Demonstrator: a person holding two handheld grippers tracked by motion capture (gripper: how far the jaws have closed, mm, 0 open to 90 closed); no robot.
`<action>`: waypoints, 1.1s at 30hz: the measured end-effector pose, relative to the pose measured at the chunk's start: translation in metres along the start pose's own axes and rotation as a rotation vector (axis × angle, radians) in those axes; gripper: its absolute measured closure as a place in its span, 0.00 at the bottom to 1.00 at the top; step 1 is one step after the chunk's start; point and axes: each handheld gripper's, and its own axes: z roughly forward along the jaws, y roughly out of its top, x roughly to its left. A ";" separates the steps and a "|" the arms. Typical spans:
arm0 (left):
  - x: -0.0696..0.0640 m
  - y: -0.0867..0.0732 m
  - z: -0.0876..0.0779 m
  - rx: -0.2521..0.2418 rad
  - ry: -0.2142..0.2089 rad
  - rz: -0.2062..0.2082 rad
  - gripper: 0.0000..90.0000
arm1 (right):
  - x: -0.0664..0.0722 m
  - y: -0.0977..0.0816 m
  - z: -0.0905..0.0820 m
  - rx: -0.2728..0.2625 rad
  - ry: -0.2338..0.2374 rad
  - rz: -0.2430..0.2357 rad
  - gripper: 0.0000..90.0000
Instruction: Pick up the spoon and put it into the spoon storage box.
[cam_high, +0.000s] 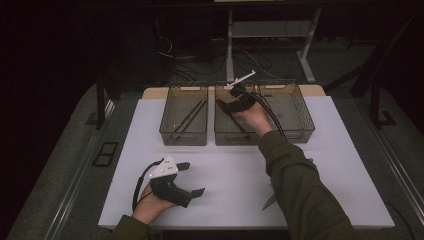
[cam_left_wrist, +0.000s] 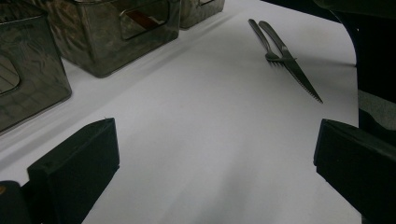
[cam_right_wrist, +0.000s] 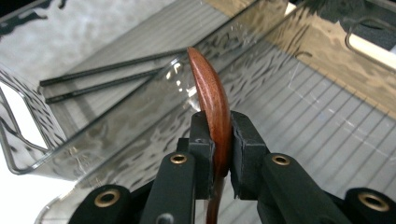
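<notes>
Right gripper view: the right claw (cam_right_wrist: 217, 154) is clenched on a reddish wooden spoon (cam_right_wrist: 212, 102), held edge-on between the pads, over the ribbed floor of the middle bin (cam_right_wrist: 299, 116).
High view: the right claw (cam_high: 239, 98) hangs above the middle bin (cam_high: 222, 136) of three clear bins at the far edge of the worktop (cam_high: 235, 170); the spoon (cam_high: 231, 116) slants down into it.
Neighbouring bin: the left bin (cam_high: 183, 135) holds dark chopsticks (cam_high: 189, 117) — not where the spoon looks to be headed.
Left claw: released, resting idle low on the worktop (cam_high: 190, 178), nothing between its pads.
Step in hand: by my reading, setting the spoon into the middle bin.
Doing it well: lower until the spoon's low end meets the bin floor, tilt it flat along the ribs, then let go — releasing from height would let it bounce against the walls.
Watch: keep the handle clear of the shared wall between bins.
Left over: a fork (cam_left_wrist: 266, 44) and a knife (cam_left_wrist: 294, 65) lie together near the worktop's right edge.
</notes>
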 end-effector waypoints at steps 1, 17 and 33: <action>0.000 0.000 0.000 0.000 0.000 0.001 0.00 | 0.000 -0.001 0.000 0.005 0.003 0.006 0.86; 0.000 0.000 0.001 0.008 0.003 0.006 0.00 | 0.000 -0.016 -0.041 -0.104 0.036 0.020 0.55; 0.001 -0.002 0.001 0.012 0.011 -0.004 0.00 | 0.005 -0.053 -0.095 -0.199 0.082 -0.017 0.50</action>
